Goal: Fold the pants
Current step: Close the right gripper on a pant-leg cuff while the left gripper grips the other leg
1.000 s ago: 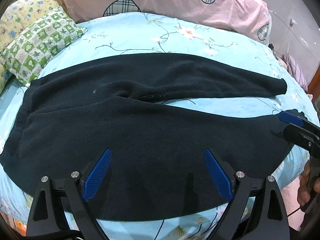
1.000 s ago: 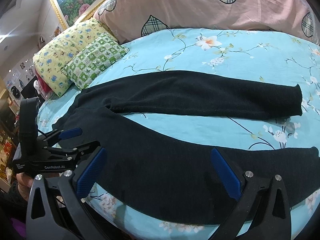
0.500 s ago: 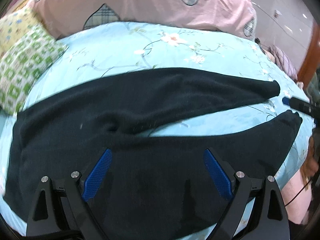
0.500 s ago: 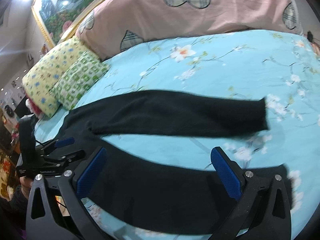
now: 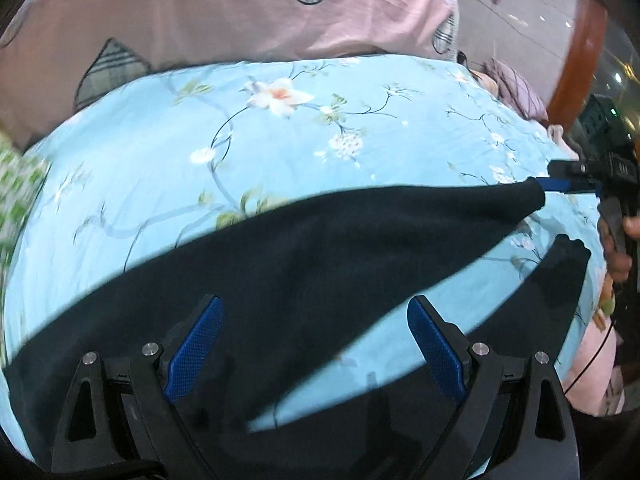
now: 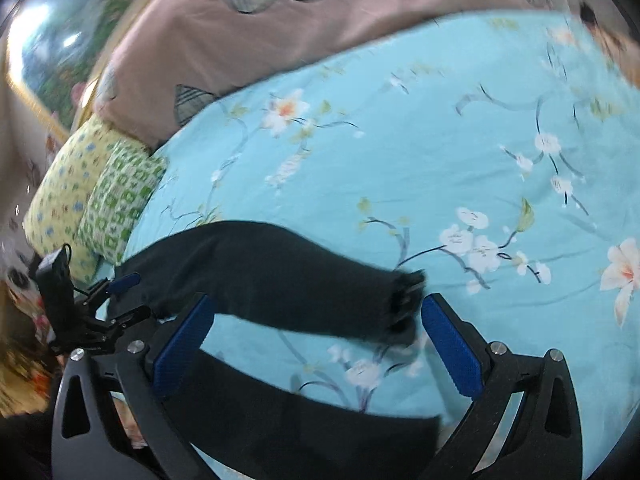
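Note:
Black pants lie spread on the blue floral bed sheet, their legs running to the right. My left gripper hovers open over the upper part of the pants, nothing between its blue pads. In the right wrist view the far leg's cuff sits between the fingers of my open right gripper, and the near leg lies below. The right gripper shows beside that cuff in the left view. The left gripper shows at the waist end.
A pink quilt is bunched along the back of the bed. Yellow and green checked pillows lie at the left. A person's hand holds the right gripper past the bed's right edge.
Both grippers moved forward and lower over the bed. The right gripper went from above the near leg to the far leg's cuff. Both stayed open.

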`<action>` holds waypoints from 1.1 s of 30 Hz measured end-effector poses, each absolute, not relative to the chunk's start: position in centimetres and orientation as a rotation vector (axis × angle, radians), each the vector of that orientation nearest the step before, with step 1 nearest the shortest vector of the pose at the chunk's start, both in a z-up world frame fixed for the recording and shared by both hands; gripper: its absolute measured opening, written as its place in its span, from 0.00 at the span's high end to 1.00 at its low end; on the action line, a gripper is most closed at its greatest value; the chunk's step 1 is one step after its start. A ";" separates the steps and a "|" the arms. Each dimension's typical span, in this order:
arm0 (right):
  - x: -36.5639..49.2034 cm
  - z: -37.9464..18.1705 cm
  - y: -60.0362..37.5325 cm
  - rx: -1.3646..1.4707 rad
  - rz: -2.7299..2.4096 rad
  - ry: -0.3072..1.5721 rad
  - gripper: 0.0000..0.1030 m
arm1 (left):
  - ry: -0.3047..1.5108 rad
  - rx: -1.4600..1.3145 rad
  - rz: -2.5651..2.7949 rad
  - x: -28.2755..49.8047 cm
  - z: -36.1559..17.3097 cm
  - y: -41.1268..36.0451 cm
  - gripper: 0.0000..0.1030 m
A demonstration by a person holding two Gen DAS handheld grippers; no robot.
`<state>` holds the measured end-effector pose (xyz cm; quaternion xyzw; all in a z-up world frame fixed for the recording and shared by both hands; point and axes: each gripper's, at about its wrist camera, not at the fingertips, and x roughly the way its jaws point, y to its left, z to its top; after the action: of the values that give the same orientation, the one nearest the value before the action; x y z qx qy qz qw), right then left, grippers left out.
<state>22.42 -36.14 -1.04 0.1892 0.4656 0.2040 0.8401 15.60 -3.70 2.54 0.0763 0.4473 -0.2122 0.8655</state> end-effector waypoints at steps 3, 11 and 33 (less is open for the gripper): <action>24.2 -1.4 -37.6 0.465 0.452 1.022 0.01 | 0.967 0.199 -0.471 18.7 2.0 -4.2 0.09; 28.9 -4.8 -39.6 0.550 0.454 1.264 0.26 | 1.048 0.277 -0.631 25.9 0.1 -5.8 0.10; 29.2 -2.6 -34.5 0.234 0.572 1.236 0.94 | 1.111 0.374 -0.734 24.9 -1.7 -9.1 0.92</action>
<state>29.17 -34.47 -2.60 0.1081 0.5699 0.2637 0.7707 24.91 -9.09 -1.65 0.1727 0.5123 -0.3385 0.7702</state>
